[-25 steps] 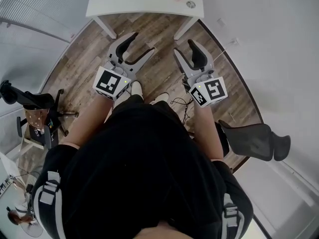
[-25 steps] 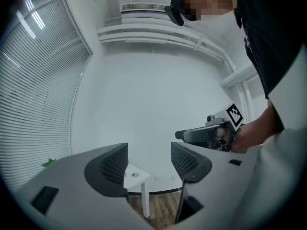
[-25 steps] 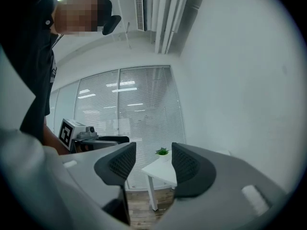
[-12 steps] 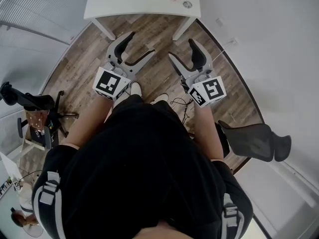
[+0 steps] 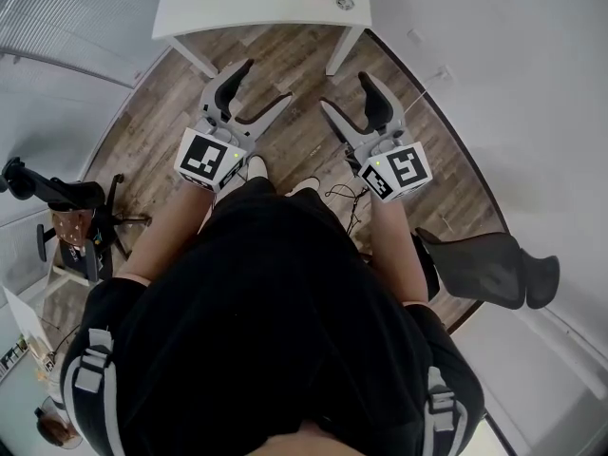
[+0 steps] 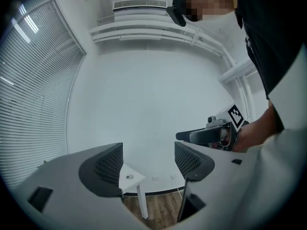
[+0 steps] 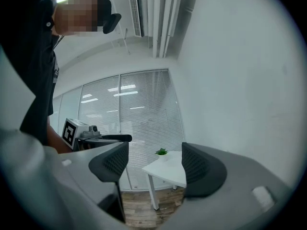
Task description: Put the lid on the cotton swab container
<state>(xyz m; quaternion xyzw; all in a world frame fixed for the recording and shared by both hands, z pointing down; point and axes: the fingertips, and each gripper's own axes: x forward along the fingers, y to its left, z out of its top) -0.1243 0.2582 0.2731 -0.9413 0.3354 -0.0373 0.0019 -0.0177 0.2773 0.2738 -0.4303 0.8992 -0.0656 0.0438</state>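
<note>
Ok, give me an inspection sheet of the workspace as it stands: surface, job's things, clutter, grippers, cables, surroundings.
Surface: white table ahead, across the wood floor.
Job's things: two small items near the table's right end; too small to tell container from lid.
Clutter: small green plant at the table's left end.
Grippers: left hand-held gripper and right hand-held gripper are both open and pointing toward the table. Their jaws have just been opening, with nothing between them.
Cables: loose black cable on the floor by the person's feet.
Surroundings: dark office chair at right, another chair at left, window blinds, white walls.
</note>
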